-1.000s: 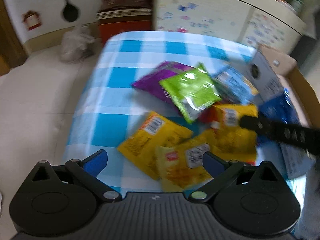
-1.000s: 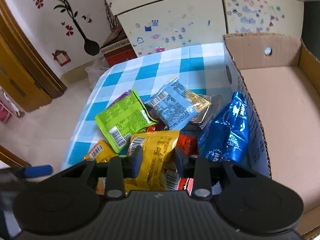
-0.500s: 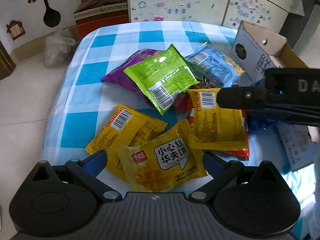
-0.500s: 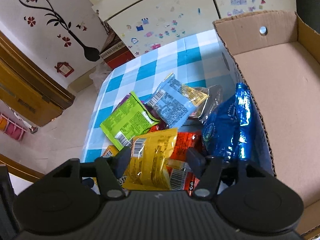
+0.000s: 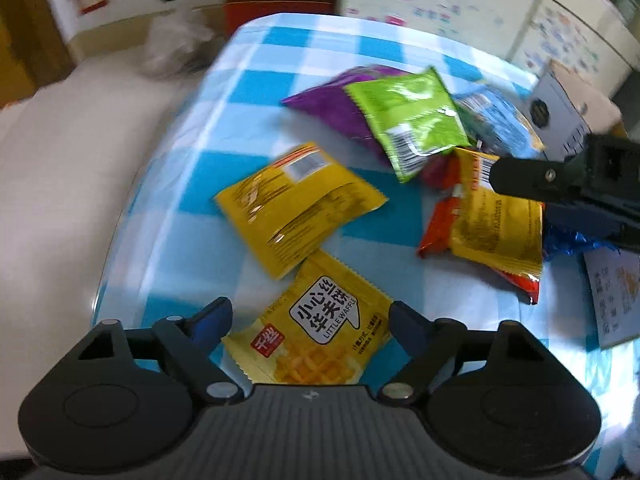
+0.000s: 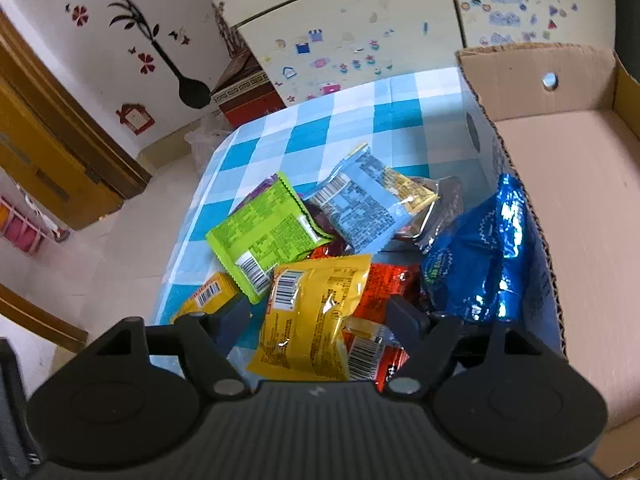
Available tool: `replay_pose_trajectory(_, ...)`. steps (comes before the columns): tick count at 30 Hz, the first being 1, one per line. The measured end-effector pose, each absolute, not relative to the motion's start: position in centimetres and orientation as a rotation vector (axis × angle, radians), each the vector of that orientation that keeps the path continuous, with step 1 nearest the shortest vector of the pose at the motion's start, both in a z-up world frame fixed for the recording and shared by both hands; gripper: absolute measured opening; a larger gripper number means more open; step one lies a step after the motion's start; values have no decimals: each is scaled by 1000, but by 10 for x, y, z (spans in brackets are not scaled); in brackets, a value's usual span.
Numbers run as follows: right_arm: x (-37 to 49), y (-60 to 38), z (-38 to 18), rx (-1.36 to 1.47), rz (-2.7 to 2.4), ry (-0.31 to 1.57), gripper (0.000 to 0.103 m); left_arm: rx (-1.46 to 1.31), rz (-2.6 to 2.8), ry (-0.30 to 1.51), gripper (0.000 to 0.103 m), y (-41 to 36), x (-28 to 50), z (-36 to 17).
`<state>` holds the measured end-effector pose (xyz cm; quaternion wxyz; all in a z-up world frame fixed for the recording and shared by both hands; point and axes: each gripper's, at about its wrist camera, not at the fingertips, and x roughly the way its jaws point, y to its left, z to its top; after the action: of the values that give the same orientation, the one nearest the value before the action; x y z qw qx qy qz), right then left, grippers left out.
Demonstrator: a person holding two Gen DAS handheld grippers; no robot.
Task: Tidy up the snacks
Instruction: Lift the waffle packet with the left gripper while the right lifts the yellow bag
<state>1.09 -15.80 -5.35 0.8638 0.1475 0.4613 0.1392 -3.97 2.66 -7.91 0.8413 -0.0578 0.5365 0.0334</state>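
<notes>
We count three yellow packets, plus one each green [image 6: 264, 236], purple [image 5: 336, 108], pale blue [image 6: 360, 208], red [image 6: 384, 288] and dark blue [image 6: 480, 264], all on the checked bench [image 5: 256, 92] beside the empty cardboard box [image 6: 580, 184]. Left claw [image 5: 310, 320] has just been closing around the waffle packet [image 5: 320, 328], pads clear. Right claw [image 6: 316, 316] has just been opening, releasing the yellow packet [image 6: 312, 316] it pinched before; that packet overlaps the red one.

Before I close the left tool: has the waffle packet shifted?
Yes. The waffle packet slid toward the near table edge, away from the yellow packet it overlapped.
</notes>
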Motion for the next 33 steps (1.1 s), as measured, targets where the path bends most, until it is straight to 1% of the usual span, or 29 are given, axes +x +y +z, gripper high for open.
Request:
replay_pose_trajectory(6, 7, -137, -55, 176, 285, 943, 81, -129, 137, 1099, 86, 28, -60, -77)
replay_pose_trajectory(13, 3, -108, -64, -17, 249, 901, 82, -89, 166, 1092, 87, 25, -57, -80)
replay_pose_trajectory(15, 3, -104, -67, -54, 238, 883, 77, -88, 169, 1091, 88, 25, -57, -81)
replay_pose_trajectory(16, 2, -102, -67, -74, 231, 871, 69, -86, 170, 1090, 88, 25, -57, -81)
replay_pose_trajectory(18, 1, -101, -66, -89, 233, 854, 65, -87, 170, 1088, 87, 24, -57, -81)
replay_pose_trajectory(19, 1, -103, -65, -80, 238, 850, 55, -90, 164, 1086, 85, 24, -58, -81)
replay_pose_trajectory(20, 0, -104, -64, -76, 247, 847, 50, -93, 160, 1083, 79, 25, -58, -80)
replay_pose_trajectory(23, -2, -110, -57, -43, 286, 845, 49, -115, 122, 1076, 67, 24, -59, -77)
replay_pose_trajectory(29, -9, -134, -46, 80, 320, 855, 49, -129, 105, 1053, 53, 25, -62, -73)
replay_pose_trajectory(33, -16, -147, -36, 131, 324, 846, 49, -129, 97, 1033, 49, 23, -67, -70)
